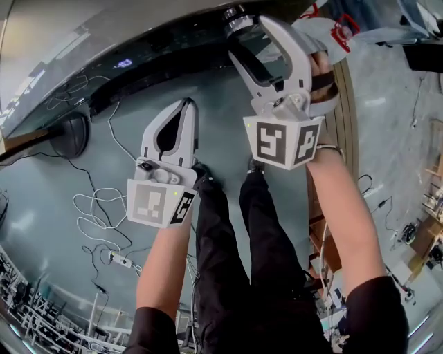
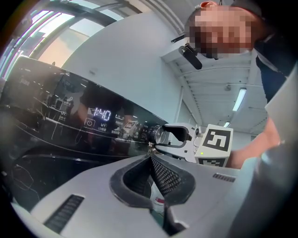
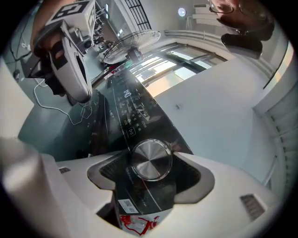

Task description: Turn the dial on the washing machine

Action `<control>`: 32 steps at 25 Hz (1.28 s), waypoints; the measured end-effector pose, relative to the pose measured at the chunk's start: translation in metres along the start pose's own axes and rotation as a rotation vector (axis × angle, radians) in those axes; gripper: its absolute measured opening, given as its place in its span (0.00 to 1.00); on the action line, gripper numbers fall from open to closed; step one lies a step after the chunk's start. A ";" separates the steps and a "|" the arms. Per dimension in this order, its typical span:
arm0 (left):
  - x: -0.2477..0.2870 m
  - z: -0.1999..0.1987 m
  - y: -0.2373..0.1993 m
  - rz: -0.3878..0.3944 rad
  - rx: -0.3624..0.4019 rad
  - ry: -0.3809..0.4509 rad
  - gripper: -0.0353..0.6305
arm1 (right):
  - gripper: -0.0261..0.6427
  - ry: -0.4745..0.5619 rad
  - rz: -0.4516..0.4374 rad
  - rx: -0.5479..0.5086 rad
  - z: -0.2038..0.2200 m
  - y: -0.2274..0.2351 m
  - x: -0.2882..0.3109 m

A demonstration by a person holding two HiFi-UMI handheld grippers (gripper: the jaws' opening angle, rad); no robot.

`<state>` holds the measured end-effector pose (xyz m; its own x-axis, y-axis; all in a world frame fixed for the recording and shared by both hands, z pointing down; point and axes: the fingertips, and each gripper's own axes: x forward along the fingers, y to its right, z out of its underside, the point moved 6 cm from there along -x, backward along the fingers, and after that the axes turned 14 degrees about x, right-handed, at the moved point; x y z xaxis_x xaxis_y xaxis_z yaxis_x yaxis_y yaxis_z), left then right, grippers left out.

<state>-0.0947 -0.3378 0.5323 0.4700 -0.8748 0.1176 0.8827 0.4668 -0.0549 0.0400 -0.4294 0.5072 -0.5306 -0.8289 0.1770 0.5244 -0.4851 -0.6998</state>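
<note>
The washing machine's dark control panel [image 1: 138,59] runs across the top of the head view, with a lit display [image 2: 101,114]. Its round silver dial [image 3: 151,159] sits at the panel's right end. My right gripper [image 3: 150,169] is open and level, one jaw on each side of the dial [image 1: 239,21], and the pads do not press on it. The left gripper view shows the same from the side, the right gripper [image 2: 179,137] standing around the dial [image 2: 160,135]. My left gripper [image 1: 188,104] hangs shut and empty in front of the machine, lower and to the left.
White cables [image 1: 104,207] and a power strip [image 1: 121,261] lie on the grey floor at the left. A dark round fan [image 1: 69,135] stands near the machine's left front. A wooden frame [image 1: 346,117] is at the right. The person's legs [image 1: 228,235] stand below the grippers.
</note>
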 end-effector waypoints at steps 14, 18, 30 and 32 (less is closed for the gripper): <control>-0.010 0.006 0.008 -0.013 -0.034 0.003 0.08 | 0.47 0.012 0.051 0.028 -0.005 0.002 0.001; -0.011 0.008 0.008 -0.011 -0.034 0.005 0.08 | 0.47 0.004 0.051 0.106 -0.007 0.000 0.004; -0.011 0.017 0.011 0.008 -0.060 0.008 0.08 | 0.47 0.007 0.077 0.441 -0.003 0.004 0.004; -0.011 0.016 0.010 0.006 -0.061 0.010 0.08 | 0.47 -0.005 0.080 0.495 -0.002 0.004 0.003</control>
<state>-0.0910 -0.3212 0.5467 0.4751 -0.8734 0.1073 0.8784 0.4636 -0.1161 0.0385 -0.4334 0.5039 -0.4733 -0.8696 0.1407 0.8168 -0.4930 -0.2996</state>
